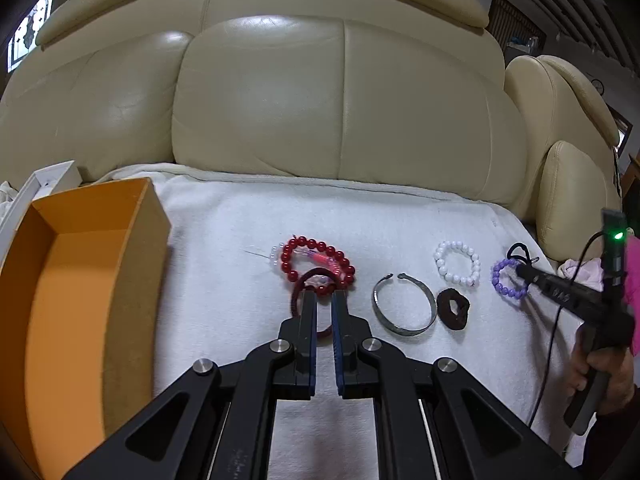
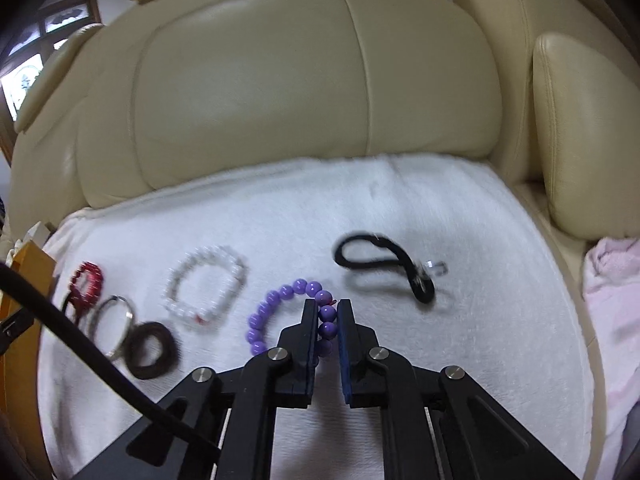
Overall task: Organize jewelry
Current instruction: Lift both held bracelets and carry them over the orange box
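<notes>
Key relation: the purple round-bead bracelet (image 2: 286,316) lies flat on the white towel (image 2: 280,208), and its right arc runs lengthwise straight up the channel between the fingers of the right gripper (image 2: 328,305). That gripper is by far the nearer to it.

Right gripper: jaws narrowed around that arc, with several purple beads stacked between them. They look closed on the beads, though whether the hold is firm I cannot tell.

Left gripper: the left gripper (image 1: 324,296) sits at lower centre of the left wrist view, jaws narrow. A dark maroon thin hoop (image 1: 298,290) curves round its left finger and crosses the gap lower down. Whether it is pinched or merely straddled is unclear.

Just ahead of it: the red glossy-bead bracelet (image 1: 318,260) lies at the fingertips, overlapping the hoop's far end.

Destination: the open orange cardboard box (image 1: 86,280) stands at the left edge, beside the left gripper and well apart from the purple bracelet.

Other pieces, left to right: a silver open metal cuff (image 1: 404,308), a dark brown fabric scrunchie (image 1: 453,308) and a white pearl-bead bracelet (image 1: 457,262).

Beyond the purple bracelet: a black looped cord (image 2: 384,264) lies to the upper right, apart from it.

Judgement: the purple bracelet must cross the whole row to reach the box.
</notes>
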Demonstrator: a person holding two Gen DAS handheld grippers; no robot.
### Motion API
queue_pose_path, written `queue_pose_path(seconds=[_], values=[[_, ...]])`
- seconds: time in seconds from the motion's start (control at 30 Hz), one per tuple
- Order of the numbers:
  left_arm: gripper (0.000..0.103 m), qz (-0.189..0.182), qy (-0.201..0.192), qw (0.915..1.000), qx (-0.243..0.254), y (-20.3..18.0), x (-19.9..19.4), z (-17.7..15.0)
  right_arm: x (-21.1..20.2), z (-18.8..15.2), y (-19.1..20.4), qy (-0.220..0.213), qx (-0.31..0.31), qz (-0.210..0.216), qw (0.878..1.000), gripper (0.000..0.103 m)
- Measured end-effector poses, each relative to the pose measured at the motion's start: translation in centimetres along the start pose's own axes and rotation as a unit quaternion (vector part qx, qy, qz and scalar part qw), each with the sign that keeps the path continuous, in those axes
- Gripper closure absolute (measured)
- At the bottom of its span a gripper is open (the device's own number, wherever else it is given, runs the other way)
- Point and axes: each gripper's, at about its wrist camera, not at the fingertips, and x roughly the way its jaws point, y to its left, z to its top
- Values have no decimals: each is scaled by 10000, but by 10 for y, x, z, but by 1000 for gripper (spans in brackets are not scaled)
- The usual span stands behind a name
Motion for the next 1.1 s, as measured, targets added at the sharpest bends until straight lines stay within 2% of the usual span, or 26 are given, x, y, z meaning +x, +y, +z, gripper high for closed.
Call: queue_pose_path(seconds=[0.1,0.13,0.2,0.27,0.4,0.43,0.5,0.53,0.6,0.63,0.77,0.87,1.0,1.1], values=[[95,157,145,9998,-41,7,9,-1,-18,5,8,-242,108,228,9994,93],[92,228,242,9994,-72,10,15,-2,-25,6,11,-332,134,293,9989,93],[76,260,299,9991,-126,15,21,-3,-34,7,18,-486,143,410,9979,93],[37,253,284,9992,-151,16,27,-2,-41,5,24,-582,145,490,9970,93],[35,81,265,9995,-128,17,41,1,-44,4,30,-624,170,665,9957,93],[35,27,317,9994,-146,18,47,2,-44,4,30,-619,177,686,9956,93],[55,-154,451,9985,-252,19,59,1,-46,4,30,-602,231,741,9952,93],[74,-252,560,9977,-302,20,65,0,-44,4,30,-593,262,755,9950,93],[87,-160,508,9981,-296,18,68,-3,-44,6,32,-587,274,788,9948,93],[97,-147,476,9984,-251,16,66,-3,-45,6,33,-598,262,796,9947,93],[98,-288,283,9985,-363,16,47,0,-50,8,41,-662,211,945,9931,93],[98,-337,-12,9988,-363,13,15,6,-57,10,55,-760,133,1209,9897,93],[98,-141,-404,9987,-264,17,-42,9,-68,13,82,-846,3,1671,9823,93],[98,66,-642,9974,-314,34,-79,5,-75,13,115,-864,-193,2062,9745,93]])
